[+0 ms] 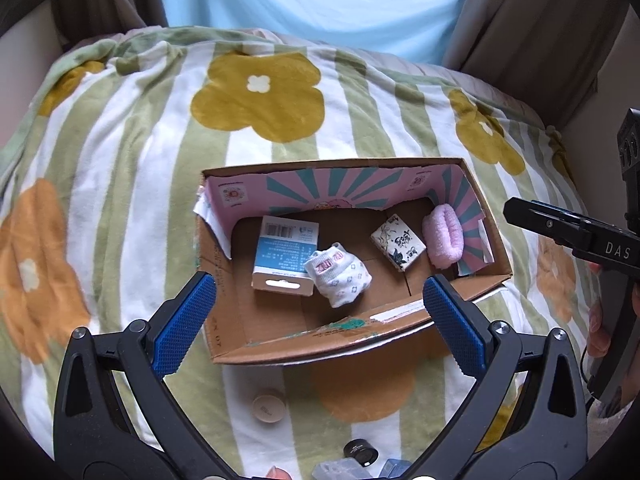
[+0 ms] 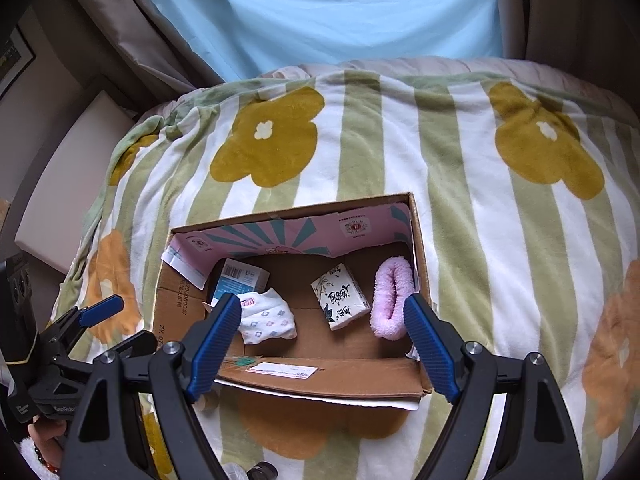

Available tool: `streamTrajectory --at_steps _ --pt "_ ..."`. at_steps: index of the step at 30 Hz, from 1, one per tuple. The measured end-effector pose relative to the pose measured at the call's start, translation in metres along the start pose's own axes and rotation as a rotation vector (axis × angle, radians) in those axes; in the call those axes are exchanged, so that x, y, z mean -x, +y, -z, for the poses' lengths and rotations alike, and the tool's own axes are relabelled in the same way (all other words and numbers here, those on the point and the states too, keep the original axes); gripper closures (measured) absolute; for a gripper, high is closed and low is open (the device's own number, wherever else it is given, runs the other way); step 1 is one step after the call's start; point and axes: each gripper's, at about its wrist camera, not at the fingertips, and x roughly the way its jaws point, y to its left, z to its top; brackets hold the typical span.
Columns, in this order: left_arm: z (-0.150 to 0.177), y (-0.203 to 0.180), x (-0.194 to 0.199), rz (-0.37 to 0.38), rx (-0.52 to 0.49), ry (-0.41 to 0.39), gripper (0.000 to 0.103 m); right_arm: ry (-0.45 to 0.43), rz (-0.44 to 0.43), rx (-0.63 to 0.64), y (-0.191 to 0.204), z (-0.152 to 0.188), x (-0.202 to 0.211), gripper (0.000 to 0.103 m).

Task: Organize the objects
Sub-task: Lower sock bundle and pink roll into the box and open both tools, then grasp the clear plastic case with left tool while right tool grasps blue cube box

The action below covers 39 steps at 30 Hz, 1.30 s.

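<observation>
Both claws, left claw (image 1: 320, 316) and right claw (image 2: 322, 344), hang released above the cardboard box (image 1: 280, 346) at centre frame; its soft, light sock bundle (image 1: 339, 276) suits a mid-body pinch.

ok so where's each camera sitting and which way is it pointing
Left wrist: sits on the left tool, angled down over the near edge of the cardboard box on the flowered blanket; its own blue pads are spread, and the right tool shows at the right edge.
Right wrist: sits on the right tool, looking down into the same box from further right; the left tool shows at lower left.
Shared: box, white sock, tissue pack, pink fuzzy roll, blue-white carton.
</observation>
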Motion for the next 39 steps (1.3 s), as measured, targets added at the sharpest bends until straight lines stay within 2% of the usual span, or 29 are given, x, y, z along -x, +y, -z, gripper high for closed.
streamTrajectory --at_steps 5,7,9,16,21,23,26,30,35,39 --pt "0.017 0.006 0.025 -0.007 -0.036 -0.047 0.000 -0.031 0.036 0.037 0.007 0.014 0.016 0.021" --pt "0.025 0.009 0.029 0.002 -0.058 -0.027 0.000 -0.055 0.031 0.034 0.007 0.022 0.024 0.005" --pt "0.032 0.012 0.032 0.020 -0.075 -0.007 0.000 -0.079 0.028 0.036 0.007 0.031 0.031 0.001" --pt "0.077 0.009 0.045 0.109 -0.217 0.045 0.000 -0.047 0.069 0.145 0.021 0.069 0.046 0.001" --pt "0.122 -0.001 0.049 0.183 -0.380 0.090 0.000 -0.052 0.169 0.325 0.044 0.111 0.056 0.001" --pt "0.144 -0.005 0.048 0.204 -0.455 0.108 0.000 -0.054 0.179 0.386 0.053 0.128 0.059 0.001" --pt "0.178 -0.011 0.042 0.267 -0.549 0.143 0.000 -0.031 0.124 0.439 0.059 0.153 0.059 0.001" --pt "0.223 -0.021 0.026 0.324 -0.665 0.188 0.000 0.046 0.052 0.512 0.068 0.196 0.043 0.001" --pt "0.261 -0.033 -0.009 0.334 -0.749 0.241 0.000 0.108 -0.026 0.563 0.071 0.252 0.014 0.001" --pt "0.272 -0.037 -0.025 0.328 -0.775 0.243 0.001 0.168 -0.076 0.620 0.072 0.287 -0.013 0.004"
